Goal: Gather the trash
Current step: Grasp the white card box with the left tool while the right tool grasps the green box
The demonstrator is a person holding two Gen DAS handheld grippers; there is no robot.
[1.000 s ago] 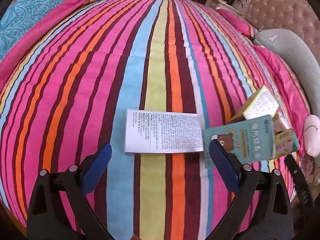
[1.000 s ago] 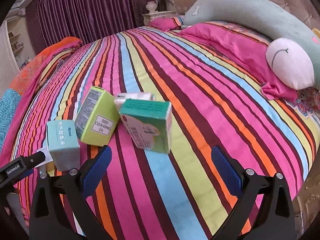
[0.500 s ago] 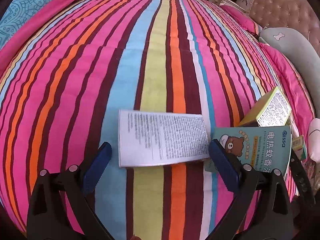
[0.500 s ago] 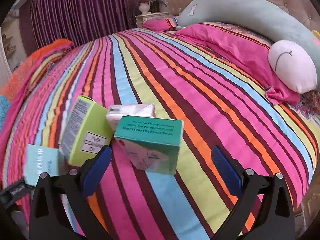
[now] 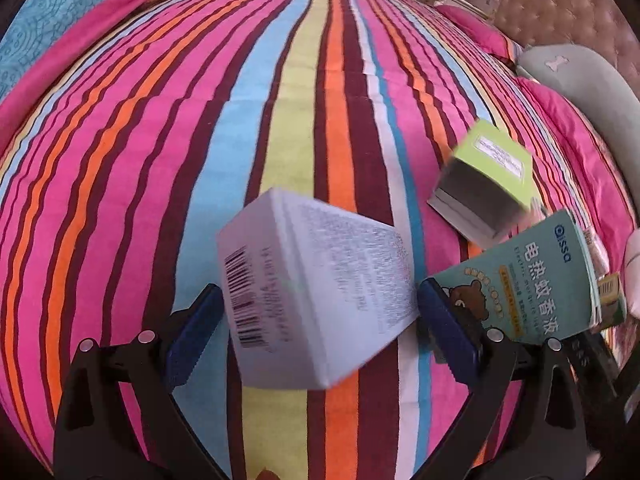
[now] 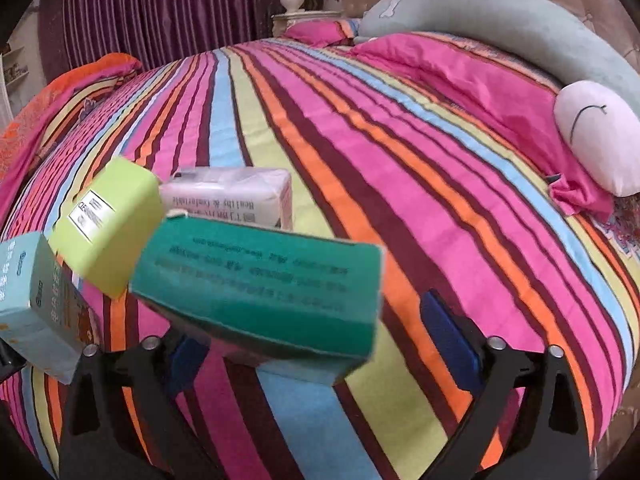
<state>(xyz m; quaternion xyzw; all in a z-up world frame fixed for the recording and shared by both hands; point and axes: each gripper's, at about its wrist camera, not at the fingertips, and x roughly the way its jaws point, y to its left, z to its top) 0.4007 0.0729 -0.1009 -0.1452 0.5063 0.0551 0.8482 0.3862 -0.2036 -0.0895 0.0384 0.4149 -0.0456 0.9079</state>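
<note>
Left wrist view: a white box (image 5: 316, 292) is seen between the blue pads of the left gripper (image 5: 316, 332), tilted, with its barcode face at 9 o'clock and blurred fine print across its upper face. The left pad (image 5: 192, 340) meets the barcode side; the right pad (image 5: 448, 332) stands at the opposite edge, and whether it presses cannot be told. At 2 o'clock of the white box, on the striped bedspread (image 5: 120, 160), a lime box (image 5: 484, 184) is shown tipped; at 3 o'clock a teal box (image 5: 532, 280) is printed "aissa", with Chinese characters and a cartoon bear.

Right wrist view: a green box (image 6: 260, 292), not plainly shown in the other view, fills the space between the fingers of the right gripper (image 6: 320, 344). The jaws are closing at about half width; the right pad (image 6: 448, 340) is clear of the box, while the left pad is hidden behind it. The print on the green box is inverted and blurred. At 12 o'clock of it a pale pink pack (image 6: 232, 196) reads, upside down, "Healthy & Comfortable". At 10 o'clock the lime box (image 6: 108, 228) bears a label reading "CLEANSING OIL", and at 9 o'clock the teal box (image 6: 36, 304) is seen. A white cushion (image 6: 596, 136) with a drawn curved line lies at 2 o'clock.
</note>
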